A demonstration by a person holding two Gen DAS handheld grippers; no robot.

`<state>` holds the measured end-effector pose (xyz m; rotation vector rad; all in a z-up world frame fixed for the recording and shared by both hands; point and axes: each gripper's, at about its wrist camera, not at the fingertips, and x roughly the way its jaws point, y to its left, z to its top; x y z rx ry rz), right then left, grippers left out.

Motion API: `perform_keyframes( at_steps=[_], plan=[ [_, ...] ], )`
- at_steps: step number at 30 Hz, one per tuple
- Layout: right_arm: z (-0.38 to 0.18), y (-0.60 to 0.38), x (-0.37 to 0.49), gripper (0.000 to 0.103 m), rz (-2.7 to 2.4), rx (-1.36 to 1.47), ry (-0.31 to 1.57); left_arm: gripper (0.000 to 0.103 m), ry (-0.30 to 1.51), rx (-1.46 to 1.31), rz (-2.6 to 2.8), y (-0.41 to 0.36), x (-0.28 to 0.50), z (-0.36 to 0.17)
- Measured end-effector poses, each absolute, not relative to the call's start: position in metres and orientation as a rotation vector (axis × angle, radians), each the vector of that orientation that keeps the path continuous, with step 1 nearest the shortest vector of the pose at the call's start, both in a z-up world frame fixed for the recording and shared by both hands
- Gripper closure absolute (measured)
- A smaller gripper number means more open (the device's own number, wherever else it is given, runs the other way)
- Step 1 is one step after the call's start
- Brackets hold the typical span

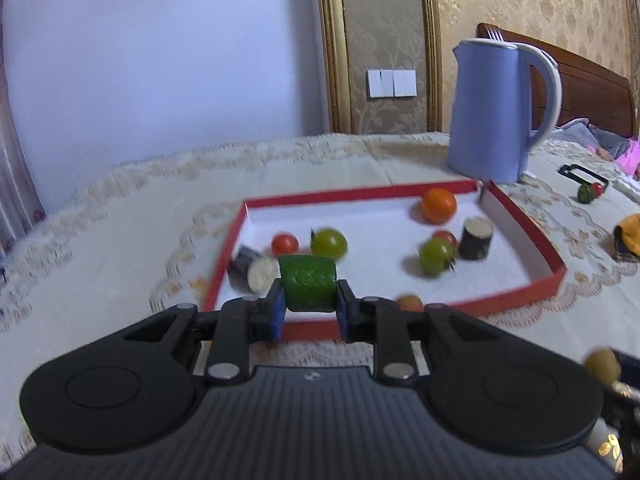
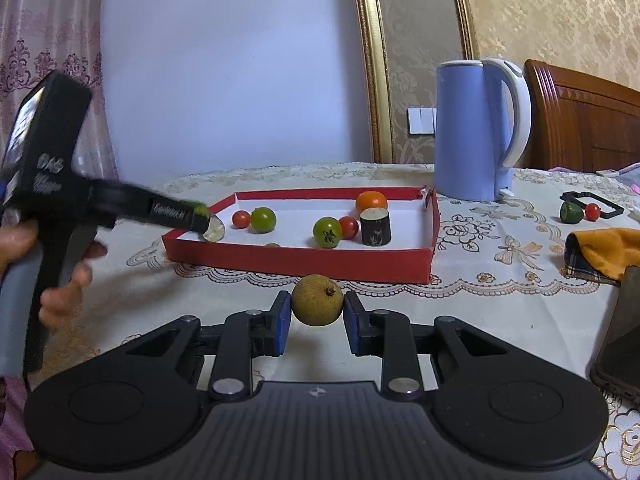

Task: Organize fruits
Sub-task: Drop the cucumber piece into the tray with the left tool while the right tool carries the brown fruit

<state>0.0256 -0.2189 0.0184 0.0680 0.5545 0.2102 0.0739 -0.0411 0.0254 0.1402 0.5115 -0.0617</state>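
Observation:
My left gripper (image 1: 311, 305) is shut on a green cucumber chunk (image 1: 308, 283), held over the near left edge of the red tray (image 1: 532, 224). In the right wrist view the left gripper (image 2: 200, 216) reaches over the tray's left corner (image 2: 184, 236). My right gripper (image 2: 316, 312) is shut on a brown longan (image 2: 317, 300), held above the tablecloth in front of the tray. In the tray lie an orange (image 2: 371, 201), red tomatoes (image 2: 241, 219), green tomatoes (image 2: 263, 219) and a dark eggplant piece (image 2: 375, 226).
A blue kettle (image 2: 476, 128) stands behind the tray's right corner. At the right are a black holder with a green and a red fruit (image 2: 580, 209), an orange cloth (image 2: 604, 252) and a phone (image 2: 620, 332). A small fruit (image 1: 410, 303) lies at the tray's near edge.

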Motion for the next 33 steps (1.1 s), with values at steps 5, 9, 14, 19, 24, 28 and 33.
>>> perform_keyframes(
  at_steps=[5, 9, 14, 19, 24, 28, 33],
  plan=[
    [0.02, -0.219, 0.024, 0.076, 0.224, 0.076, 0.547, 0.079, 0.513, 0.172, -0.025, -0.051, 0.114, 0.032],
    [0.019, -0.217, 0.024, 0.076, 0.229, 0.081, 0.551, 0.079, 0.502, 0.217, 0.003, -0.062, 0.146, 0.031],
    [0.016, -0.217, 0.026, 0.076, 0.24, 0.098, 0.556, 0.079, 0.533, 0.24, 0.01, -0.073, 0.181, 0.023],
    [0.015, -0.216, 0.026, 0.076, 0.241, 0.093, 0.559, 0.079, 0.544, 0.266, 0.03, -0.08, 0.204, 0.015],
    [0.014, -0.215, 0.028, 0.076, 0.241, 0.095, 0.564, 0.073, 0.559, 0.269, 0.052, -0.081, 0.211, 0.008],
    [0.014, -0.215, 0.03, 0.076, 0.239, 0.098, 0.563, 0.046, 0.519, 0.295, 0.074, -0.079, 0.2, 0.01],
    [0.015, -0.212, 0.034, 0.076, 0.252, 0.093, 0.564, 0.032, 0.483, 0.284, 0.089, -0.06, 0.175, 0.022]
  ],
)
